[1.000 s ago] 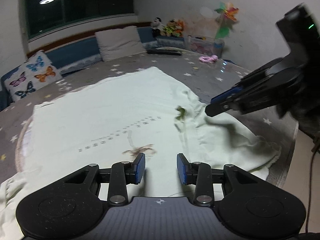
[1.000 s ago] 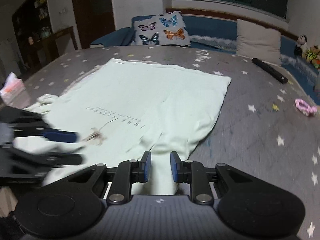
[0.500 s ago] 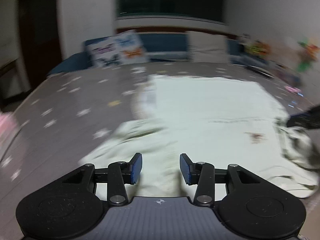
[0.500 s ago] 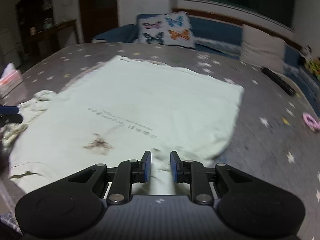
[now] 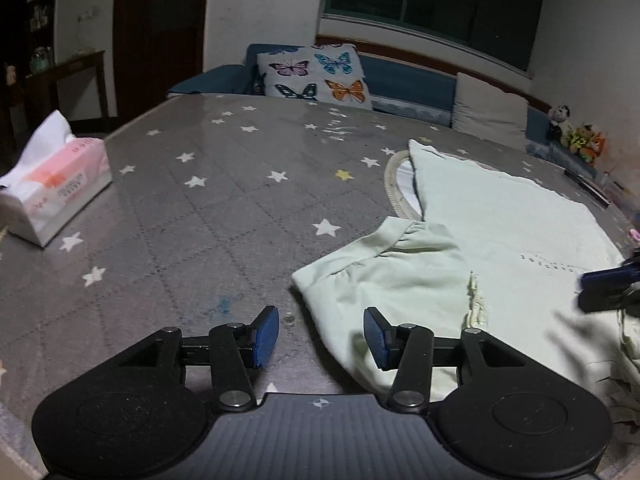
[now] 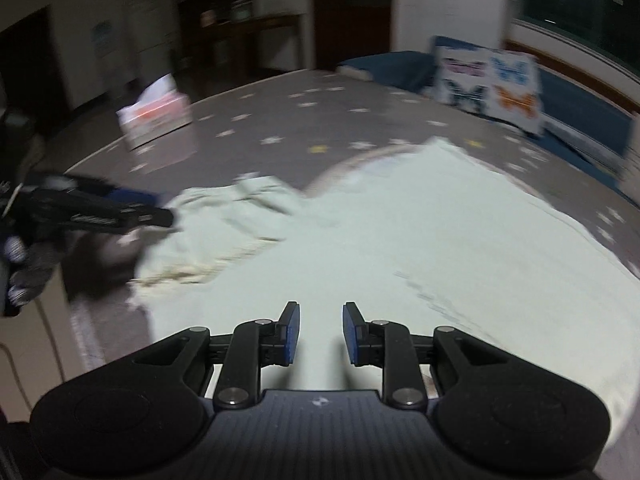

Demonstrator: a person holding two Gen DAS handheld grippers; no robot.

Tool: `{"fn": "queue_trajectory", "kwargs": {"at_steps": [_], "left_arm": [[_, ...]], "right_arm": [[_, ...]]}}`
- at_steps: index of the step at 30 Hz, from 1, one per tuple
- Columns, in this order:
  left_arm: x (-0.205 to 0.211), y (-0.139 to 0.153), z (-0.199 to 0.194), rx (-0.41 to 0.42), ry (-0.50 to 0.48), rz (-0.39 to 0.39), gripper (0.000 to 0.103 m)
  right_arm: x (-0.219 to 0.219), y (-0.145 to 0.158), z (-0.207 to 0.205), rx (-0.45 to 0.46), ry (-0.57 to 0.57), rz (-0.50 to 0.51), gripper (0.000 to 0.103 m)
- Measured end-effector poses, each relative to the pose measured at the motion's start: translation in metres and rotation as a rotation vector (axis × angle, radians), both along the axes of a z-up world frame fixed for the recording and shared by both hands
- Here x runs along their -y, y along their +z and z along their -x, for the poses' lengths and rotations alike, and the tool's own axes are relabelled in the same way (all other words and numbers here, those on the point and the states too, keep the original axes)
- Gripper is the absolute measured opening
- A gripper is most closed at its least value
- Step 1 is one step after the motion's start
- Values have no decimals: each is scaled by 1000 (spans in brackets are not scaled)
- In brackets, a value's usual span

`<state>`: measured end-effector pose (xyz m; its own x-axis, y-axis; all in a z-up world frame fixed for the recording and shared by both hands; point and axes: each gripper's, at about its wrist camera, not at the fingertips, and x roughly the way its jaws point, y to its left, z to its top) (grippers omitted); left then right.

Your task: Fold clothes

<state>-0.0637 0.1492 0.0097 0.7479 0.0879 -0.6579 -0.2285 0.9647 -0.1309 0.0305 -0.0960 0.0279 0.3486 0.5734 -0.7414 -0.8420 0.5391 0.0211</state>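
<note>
- Pale mint-green cotton garment lies spread flat on the grey star-patterned quilted surface; a row of small dark print runs across its chest area.
- One sleeve sticks out toward the near left, gathered at the shoulder seam, its cuff edge lying just in front of the left gripper.
- Left gripper: blue-padded fingers spread wide, nothing between them. The left pad sits over bare quilt, the right pad over the sleeve's edge. Contact with the fabric cannot be told.
- Right gripper: fingers parted with a clear gap, empty, poised over the body of the garment. This view is motion-blurred.
- In the left wrist view the right gripper's dark finger tips show at the far right edge, above the garment's bunched hem.
- In the right wrist view the left gripper appears at the left, its tips beside the sleeve.
- Pink-and-white tissue pack stands on the quilt well apart from the garment, at the far left.
- White butterfly-print cushion leans against the blue bench back; plain beige cushion to its right.
</note>
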Motion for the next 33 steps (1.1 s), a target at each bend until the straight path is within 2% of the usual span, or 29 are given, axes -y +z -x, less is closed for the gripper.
{"fn": "queue_trajectory", "kwargs": {"at_steps": [5, 11, 13, 15, 18, 25, 29, 33], "left_arm": [[-5, -4, -2, 3, -14, 42, 45], [-12, -7, -2, 11, -20, 76, 40], [-13, -8, -1, 15, -25, 83, 27], [-15, -8, -1, 20, -34, 108, 8], [-12, -3, 1, 53, -50, 120, 4], [20, 31, 8, 165, -160, 97, 2], [51, 46, 3, 216, -272, 99, 2], [81, 49, -2, 231, -388, 86, 2]], "right_arm": [[-43, -4, 15, -18, 122, 12, 23], [-69, -16, 31, -20, 204, 43, 23], [-74, -23, 35, -18, 217, 62, 22], [-76, -27, 39, -7, 222, 66, 22], [-74, -27, 39, -14, 217, 61, 22], [-69, -28, 37, -26, 210, 36, 22], [-65, -30, 34, -42, 201, 10, 22], [-59, -28, 32, -45, 194, -5, 22]]}}
